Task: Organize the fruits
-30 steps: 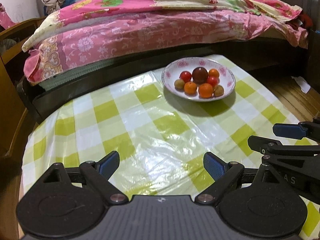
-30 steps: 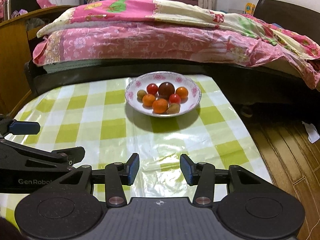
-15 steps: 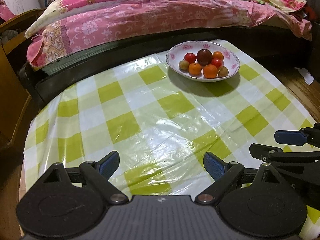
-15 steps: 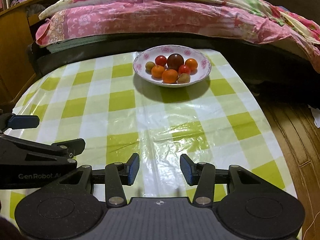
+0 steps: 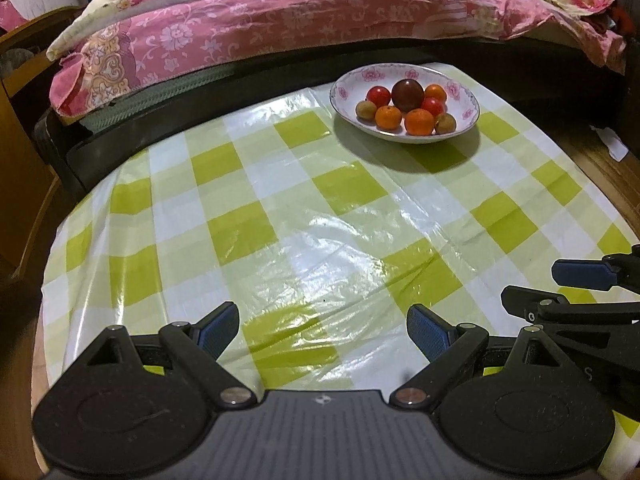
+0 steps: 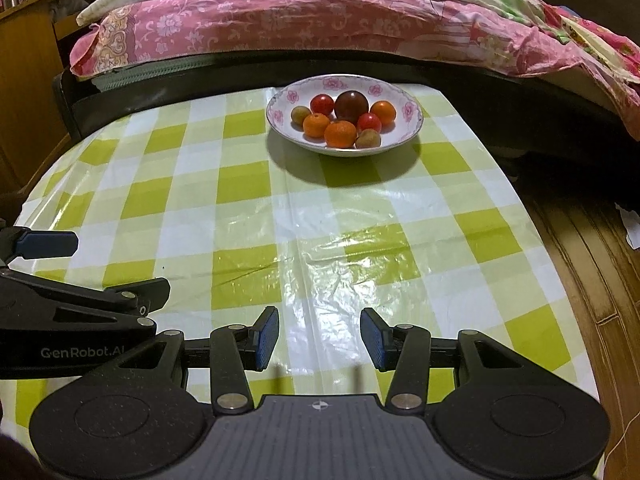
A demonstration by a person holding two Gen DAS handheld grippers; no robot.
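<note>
A white bowl with pink flowers (image 5: 464, 114) (image 6: 406, 104) stands at the far side of the table. It holds several small fruits: oranges (image 5: 419, 122) (image 6: 340, 134), red tomatoes (image 5: 378, 96) (image 6: 322, 104), a dark round fruit (image 5: 407, 95) (image 6: 351, 106) and small brownish fruits (image 5: 365, 109). My left gripper (image 5: 323, 328) is open and empty over the near edge of the table. My right gripper (image 6: 319, 332) is open and empty, also near the front edge. Each gripper shows at the side of the other's view.
The table wears a glossy green-and-white checked cloth (image 5: 304, 216) (image 6: 240, 200). A bed with pink bedding (image 5: 280, 20) (image 6: 320, 12) runs behind it. Wooden furniture (image 6: 24, 80) stands at the left. Wooden floor (image 6: 592, 280) lies to the right.
Both grippers have drawn back from the bowl and risen, so more of the table shows. Both stay open and empty.
</note>
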